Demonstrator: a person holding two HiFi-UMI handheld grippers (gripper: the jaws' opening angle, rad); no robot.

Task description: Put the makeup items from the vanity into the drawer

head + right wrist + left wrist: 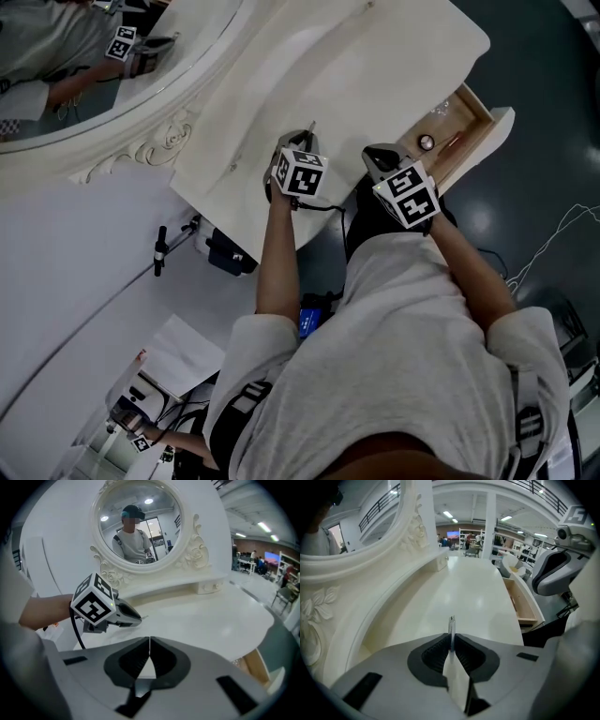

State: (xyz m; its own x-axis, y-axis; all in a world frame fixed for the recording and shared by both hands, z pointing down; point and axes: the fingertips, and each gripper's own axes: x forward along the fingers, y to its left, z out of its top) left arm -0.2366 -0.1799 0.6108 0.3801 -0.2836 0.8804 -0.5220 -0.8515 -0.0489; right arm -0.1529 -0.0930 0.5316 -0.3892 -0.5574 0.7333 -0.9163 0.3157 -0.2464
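We clamp a slim stick (451, 623) in the left tool (451, 640), right tool (149, 642) closed empty; the worktop (356, 66) looks bare, so we judge only the drop into the two-o'clock drawer (476, 103) remains.

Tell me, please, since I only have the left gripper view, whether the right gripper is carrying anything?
Observer: No. In the right gripper view, the right gripper has its jaws together with nothing between them.
Operator: Thank you. Is anything already lying in the drawer where this thin stick should go?
Observer: Yes. The head view shows a small round item and a slim reddish stick on the open drawer's floor.
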